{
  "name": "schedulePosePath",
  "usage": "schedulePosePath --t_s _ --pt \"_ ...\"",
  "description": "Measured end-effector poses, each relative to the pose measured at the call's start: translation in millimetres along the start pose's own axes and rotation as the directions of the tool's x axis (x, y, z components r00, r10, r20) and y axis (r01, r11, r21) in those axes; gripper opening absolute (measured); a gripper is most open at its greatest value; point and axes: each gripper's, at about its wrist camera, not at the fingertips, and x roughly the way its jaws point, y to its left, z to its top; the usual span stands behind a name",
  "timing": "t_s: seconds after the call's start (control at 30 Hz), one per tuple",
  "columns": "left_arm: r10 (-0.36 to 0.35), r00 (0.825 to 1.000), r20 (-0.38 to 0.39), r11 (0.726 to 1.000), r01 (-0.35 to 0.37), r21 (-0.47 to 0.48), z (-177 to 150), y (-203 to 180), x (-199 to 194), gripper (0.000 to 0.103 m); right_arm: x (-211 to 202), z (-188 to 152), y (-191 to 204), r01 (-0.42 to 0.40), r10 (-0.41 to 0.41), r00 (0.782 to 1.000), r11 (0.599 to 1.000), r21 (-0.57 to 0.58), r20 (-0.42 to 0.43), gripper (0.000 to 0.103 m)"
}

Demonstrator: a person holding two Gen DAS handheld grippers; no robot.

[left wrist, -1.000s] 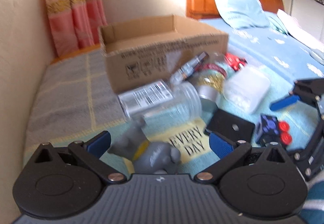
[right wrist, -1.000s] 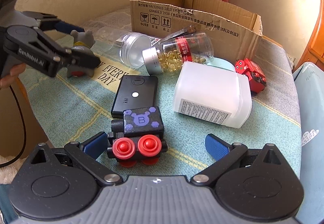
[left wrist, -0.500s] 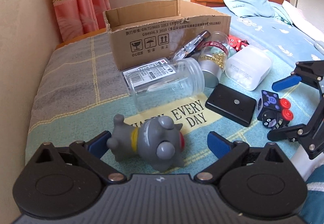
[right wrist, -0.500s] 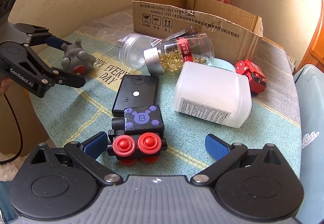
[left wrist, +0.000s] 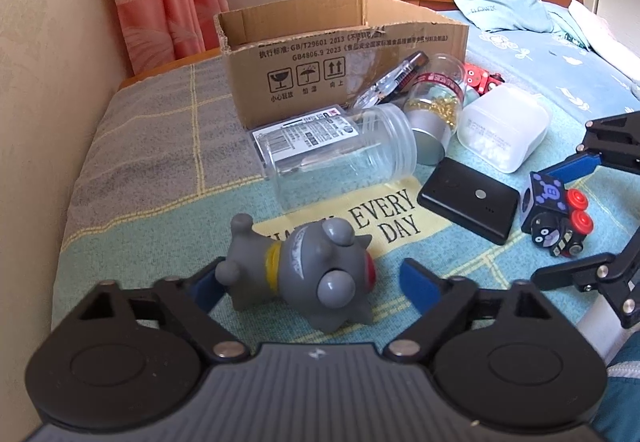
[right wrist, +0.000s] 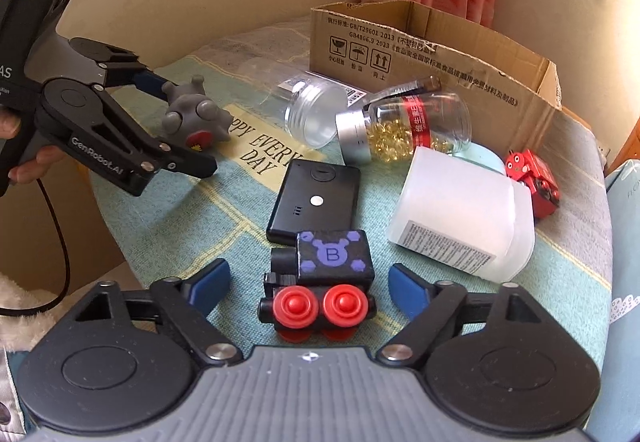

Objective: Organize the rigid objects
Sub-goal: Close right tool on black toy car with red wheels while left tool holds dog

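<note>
Left wrist view. Left gripper (left wrist: 312, 280) at the bottom centre, jaws spread wide. The grey toy figure (left wrist: 304, 274) lies on its side between them; its foot overlaps the left blue pad (left wrist: 204, 288), contact unclear, and there is a clear gap to the other pad. Behind it, mid-frame, a clear plastic jar (left wrist: 340, 152) lies on its side on the tablecloth (left wrist: 160, 198), in front of the open cardboard box (left wrist: 344, 54) at upper centre. To the right of the jar: capsule bottle (left wrist: 434, 108), white container (left wrist: 502, 128), black flat device (left wrist: 468, 206). At the right edge the right gripper (left wrist: 576, 210) straddles the black-and-purple toy block (left wrist: 556, 218).

Right wrist view. Right gripper (right wrist: 308, 290) at the bottom centre, jaws spread, not touching the toy block (right wrist: 324, 282) that sits between the blue pads (right wrist: 208, 286), red wheels facing the camera. Black flat device (right wrist: 314, 202) just behind the block. White container (right wrist: 464, 214) on its side at right of centre; red toy car (right wrist: 532, 176) just beyond it. Capsule bottle (right wrist: 404, 124) and clear plastic jar (right wrist: 304, 112) lie before the cardboard box (right wrist: 432, 54) at upper right. At left, the left gripper (right wrist: 176, 126), held by a hand (right wrist: 24, 158), brackets the grey toy figure (right wrist: 196, 118), spread.
</note>
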Motion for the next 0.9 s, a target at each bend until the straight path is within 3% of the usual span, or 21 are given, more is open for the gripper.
schedulePosePath --t_s 0.37,0.9 --pt "0.023 1.0 0.0 0.999 -0.023 -0.026 -0.9 2.2 -0.6 0.083 -3.6 0.6 1.8 0.02 -0.02 1.0 1.0 -0.012 0.019 0.064" --pt "0.028 0.999 -0.022 0.999 -0.029 -0.016 5.1 2.2 0.9 0.073 -6.1 4.7 5.1 0.057 -0.058 0.998 0.997 -0.045 -0.009 0.057"
